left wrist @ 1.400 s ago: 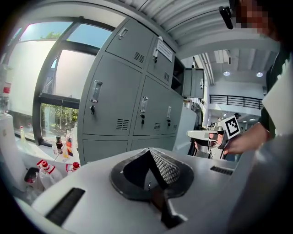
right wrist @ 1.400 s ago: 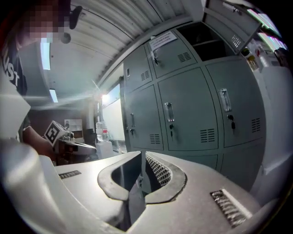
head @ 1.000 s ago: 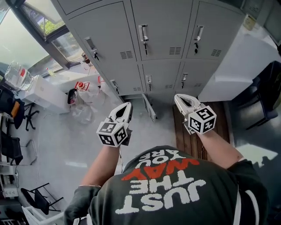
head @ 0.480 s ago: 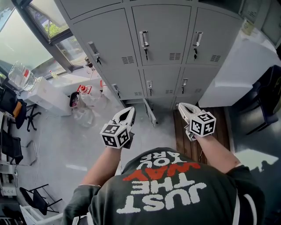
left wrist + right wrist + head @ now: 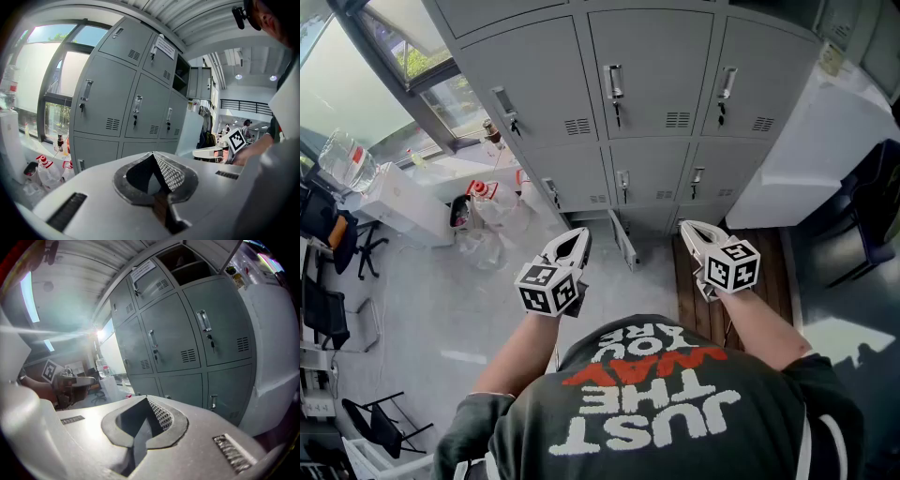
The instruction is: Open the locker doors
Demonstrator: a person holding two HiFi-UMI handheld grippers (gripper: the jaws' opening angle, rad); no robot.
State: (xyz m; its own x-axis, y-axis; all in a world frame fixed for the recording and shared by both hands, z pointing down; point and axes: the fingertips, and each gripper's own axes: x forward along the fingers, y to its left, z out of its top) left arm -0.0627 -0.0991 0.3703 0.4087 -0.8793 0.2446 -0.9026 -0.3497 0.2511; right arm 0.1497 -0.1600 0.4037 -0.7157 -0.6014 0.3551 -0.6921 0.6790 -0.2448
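Note:
A bank of grey lockers (image 5: 647, 66) stands ahead of me. The doors in front, each with a chrome handle (image 5: 614, 82) and a key, are closed. A low door (image 5: 623, 242) near the floor stands ajar. My left gripper (image 5: 576, 238) is held in the air short of the lockers, shut and empty, its tips meeting in the left gripper view (image 5: 152, 154). My right gripper (image 5: 690, 229) hovers beside it at the same distance, also shut on nothing (image 5: 146, 398). Neither touches a door. One upper compartment (image 5: 183, 262) of the lockers (image 5: 187, 338) is open.
A large white box (image 5: 811, 131) stands against the lockers on the right. Plastic bags and bottles (image 5: 483, 211) lie on the floor at the left beside a white cabinet (image 5: 403, 202). A wooden pallet (image 5: 698, 291) lies under my right hand. Chairs (image 5: 347, 244) stand far left.
My right gripper has sunk a little and rolled slightly, staying shut. The left gripper has kept its place.

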